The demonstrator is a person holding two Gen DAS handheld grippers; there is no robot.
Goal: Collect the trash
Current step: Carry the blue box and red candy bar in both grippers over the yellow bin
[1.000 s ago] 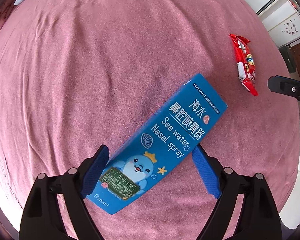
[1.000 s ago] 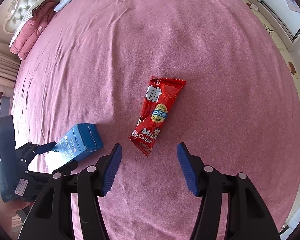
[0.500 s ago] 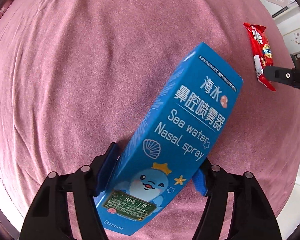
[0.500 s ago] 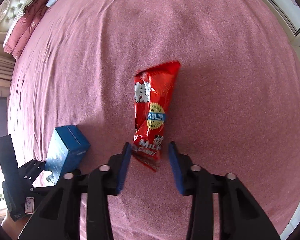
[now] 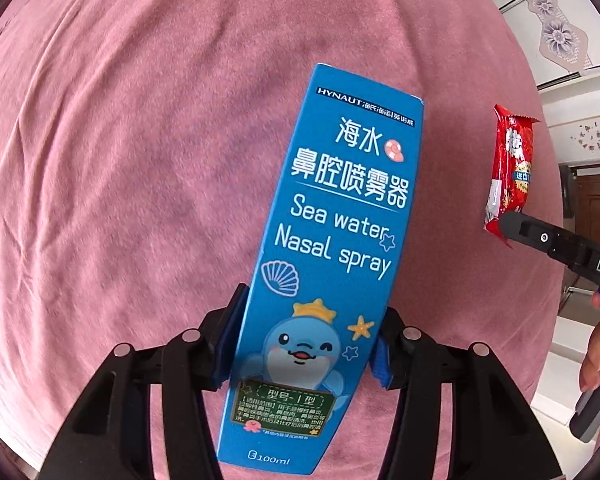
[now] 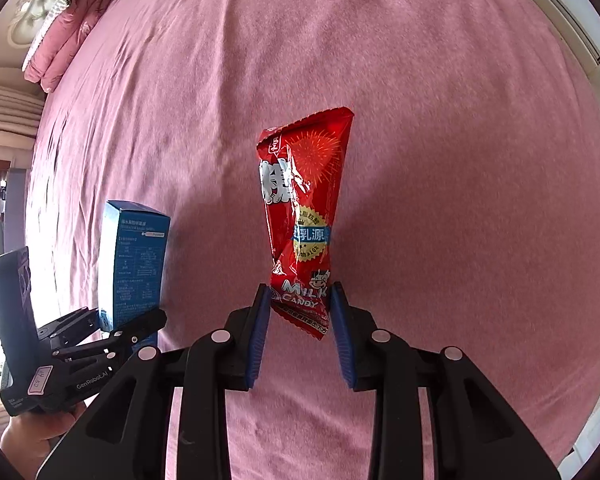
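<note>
- Holding tight is the job now: the left gripper (image 5: 304,344) squeezes the blue nasal spray box (image 5: 332,248) near its bottom end, and its jaws have just been closing on it.
- Pinching the low end of the red candy wrapper (image 6: 300,216), the right gripper (image 6: 298,316) has it hanging clear of the pink bedspread (image 6: 460,160).
- From the left gripper, the wrapper sits at about three o'clock.
- Both pieces should be lifted slowly and kept steady, I think, as the box is tall and could tip.
- A second ago both lay flat on the bed between wide jaws; now both stand up, gripped.
</note>
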